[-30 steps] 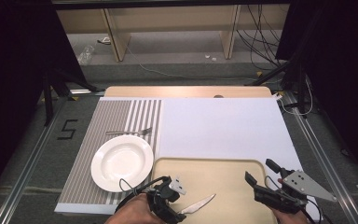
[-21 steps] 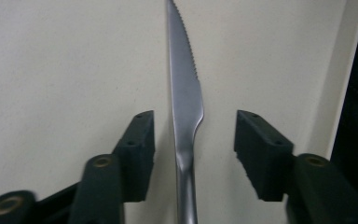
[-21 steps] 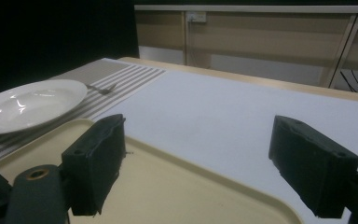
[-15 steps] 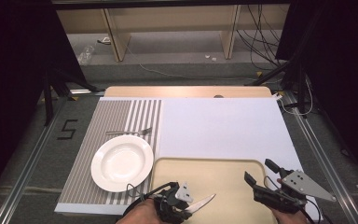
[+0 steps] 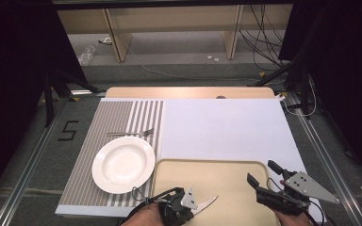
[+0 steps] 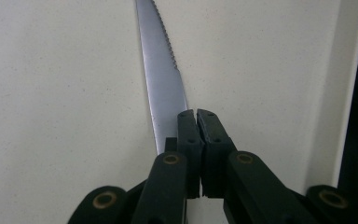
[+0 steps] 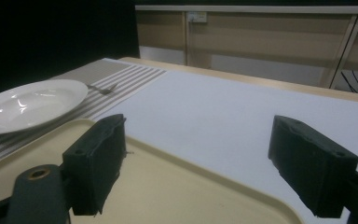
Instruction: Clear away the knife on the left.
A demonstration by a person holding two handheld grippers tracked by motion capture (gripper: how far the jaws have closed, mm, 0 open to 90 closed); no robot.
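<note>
Knife [image 6: 165,88] blade jutting from the closed left tongs [image 6: 196,114].

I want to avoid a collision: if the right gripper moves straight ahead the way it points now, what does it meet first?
The right gripper points low over the tray, jaws wide open. Nothing stands between them; beyond the tray rim lies bare white mat. The way looks free, though depth is hard to judge. The plate sits off to one side.

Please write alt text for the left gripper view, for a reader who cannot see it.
The left gripper has its two black jaws closed on a knife, whose serrated steel blade points up and away over a cream tray. The jaws have just been closing. The tray's raised rim runs down the right side.
</note>
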